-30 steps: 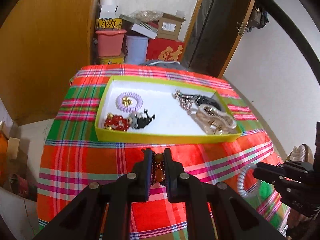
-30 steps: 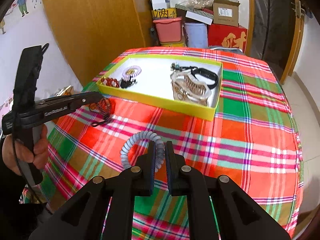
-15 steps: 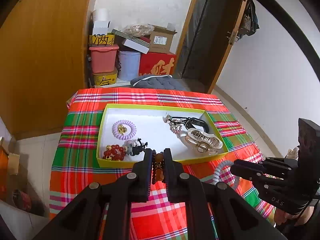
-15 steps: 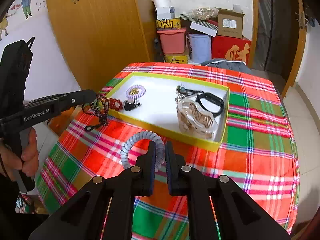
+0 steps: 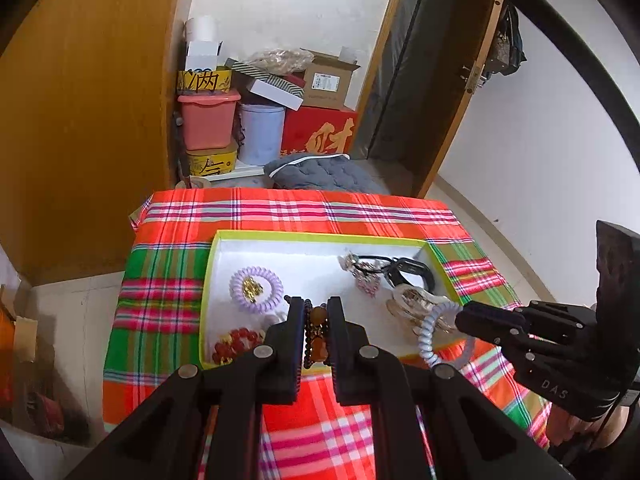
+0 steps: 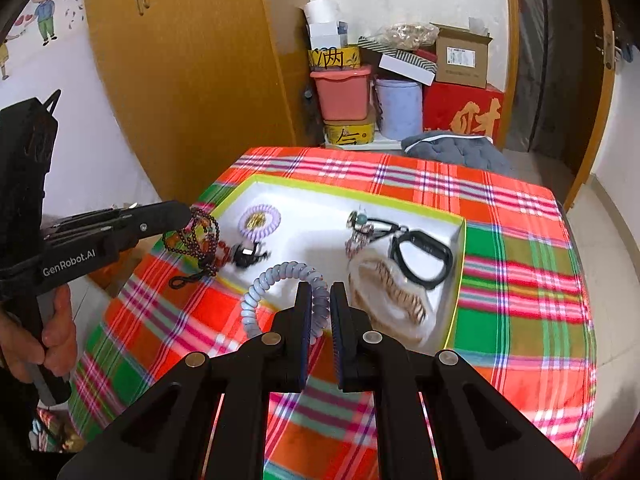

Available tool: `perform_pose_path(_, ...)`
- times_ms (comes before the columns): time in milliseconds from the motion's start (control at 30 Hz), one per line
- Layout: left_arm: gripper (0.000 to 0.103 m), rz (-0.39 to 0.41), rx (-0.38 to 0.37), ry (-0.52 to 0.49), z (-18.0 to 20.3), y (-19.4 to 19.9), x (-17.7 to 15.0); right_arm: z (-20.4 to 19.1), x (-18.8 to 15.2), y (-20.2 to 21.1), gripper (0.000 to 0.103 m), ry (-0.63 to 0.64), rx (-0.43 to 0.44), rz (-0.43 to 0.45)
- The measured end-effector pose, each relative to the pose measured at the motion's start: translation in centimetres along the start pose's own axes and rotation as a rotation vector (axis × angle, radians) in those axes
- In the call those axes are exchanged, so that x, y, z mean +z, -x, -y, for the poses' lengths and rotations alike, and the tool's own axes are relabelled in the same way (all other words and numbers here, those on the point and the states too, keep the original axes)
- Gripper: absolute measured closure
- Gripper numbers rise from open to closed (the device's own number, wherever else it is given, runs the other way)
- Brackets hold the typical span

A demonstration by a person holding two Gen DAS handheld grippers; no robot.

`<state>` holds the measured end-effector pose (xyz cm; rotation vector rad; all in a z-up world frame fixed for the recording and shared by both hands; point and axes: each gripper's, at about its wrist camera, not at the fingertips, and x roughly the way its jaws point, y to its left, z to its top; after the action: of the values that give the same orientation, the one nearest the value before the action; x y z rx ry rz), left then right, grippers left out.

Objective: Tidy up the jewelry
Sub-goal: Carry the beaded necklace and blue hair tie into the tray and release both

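Note:
My left gripper [image 5: 316, 308] is shut on a dark beaded bracelet with amber beads [image 5: 317, 332]; in the right wrist view it [image 6: 200, 232] hangs from that gripper [image 6: 182, 212] over the near left corner of the tray. My right gripper [image 6: 320, 292] is shut on a pale blue spiral hair tie [image 6: 276, 276], held above the tray's front edge; it also shows in the left wrist view [image 5: 428, 332]. The yellow-rimmed white tray [image 5: 304, 236] holds a purple spiral hair tie [image 5: 256, 288], red beads [image 5: 234, 344], a black band [image 6: 422, 256] and a beige hair claw [image 6: 388, 296].
The tray sits on a table with a red and green plaid cloth [image 6: 520, 264]. Behind the table are stacked boxes, a pink bin [image 5: 208, 122] and a grey cushion [image 5: 320, 172]. A wooden wardrobe [image 6: 180, 60] stands to the left.
Both grippers have risen and moved forward towards the tray, carrying the beaded bracelet and the blue hair tie, which now hang over the tray's front edge.

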<state>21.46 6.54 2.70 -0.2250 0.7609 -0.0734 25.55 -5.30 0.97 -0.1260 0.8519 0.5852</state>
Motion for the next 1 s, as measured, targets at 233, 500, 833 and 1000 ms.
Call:
perform_pose_path(233,0.092,-0.014,0.016,0.002,-1.7,-2.5,1.6,0.7,2.0,-2.5,0.094,-0.007,-0.001,-0.009)
perform_pose_path(500,0.092,-0.041,0.029,0.000,-3.7,-6.1,3.1,0.9,3.6,-6.5,0.094,-0.009,-0.002,-0.050)
perform_pose_path(833,0.092,-0.093,0.040,0.009,-5.4,-9.6,2.4,0.6,3.5,-10.7,0.094,0.008,-0.006,-0.124)
perform_pose_path(1000,0.091,-0.114,0.042,0.023,-5.8,-10.3,2.0,0.7,3.4,-11.9,0.094,0.000,-0.013,-0.156)
